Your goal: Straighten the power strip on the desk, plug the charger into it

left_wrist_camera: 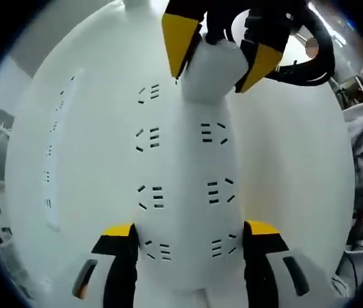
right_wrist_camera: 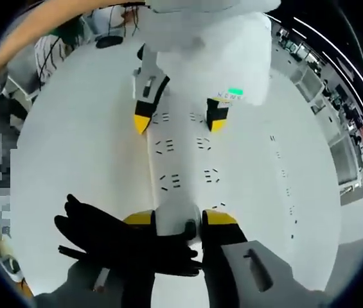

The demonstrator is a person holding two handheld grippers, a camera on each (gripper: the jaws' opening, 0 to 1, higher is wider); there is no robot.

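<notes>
Sockets run in two rows along the white power strip, which lies flat on the white counter, well in from its edges. In the left gripper view my left tool straddles one end of the strip, its yellow-tipped jaws pressed against the two long sides, so I read it as clamped on the strip. At the far end of the strip my right tool comes in from above, jaws closed around the white charger, whose underside meets the strip's top face. In the right gripper view the right tool holds the charger between its jaws, with the black cable bunched beside it, and the left tool sits across the strip's other end. A second strip lies beside it, nearer the counter's edge.
</notes>
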